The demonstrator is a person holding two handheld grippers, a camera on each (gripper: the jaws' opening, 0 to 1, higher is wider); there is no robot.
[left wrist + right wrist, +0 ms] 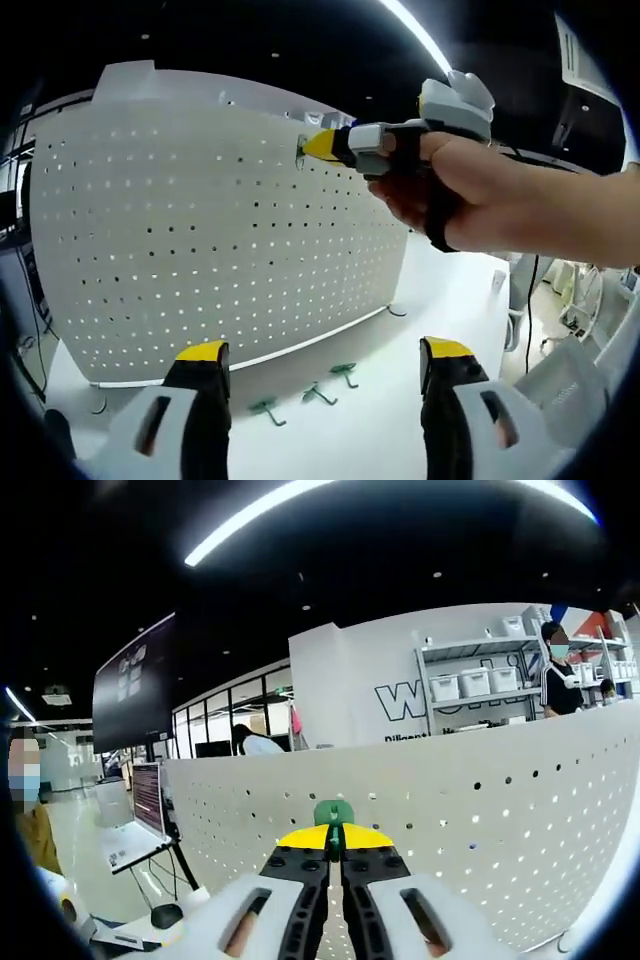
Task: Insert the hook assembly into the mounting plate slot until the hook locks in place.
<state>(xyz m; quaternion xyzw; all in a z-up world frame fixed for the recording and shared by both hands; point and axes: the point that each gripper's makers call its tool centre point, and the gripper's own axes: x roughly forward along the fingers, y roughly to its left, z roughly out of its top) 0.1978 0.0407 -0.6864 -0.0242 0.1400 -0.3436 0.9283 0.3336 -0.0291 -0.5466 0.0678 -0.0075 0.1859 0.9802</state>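
- The green hook (333, 812) is pinched in your right claw (335, 846), jaws shut tight on it with just its top sticking out above the yellow tips.
- In the left gripper view your right claw (322, 145) has its nose right at the upper part of the white pegboard (200, 230), touching or nearly so. I can't tell if the hook is actually in a hole yet.
- Your left claw (325, 355) hangs wide open, holding nothing, low over the white desk (440, 300).
- Three spare green hooks (305, 395) lie on the desk at the foot of the board.
- What could bite you, I reckon: come in tilted and the prongs miss the holes and skate off, or the hook twists in the jaws. Nothing steadies the board either, so a hard shove could rock it.
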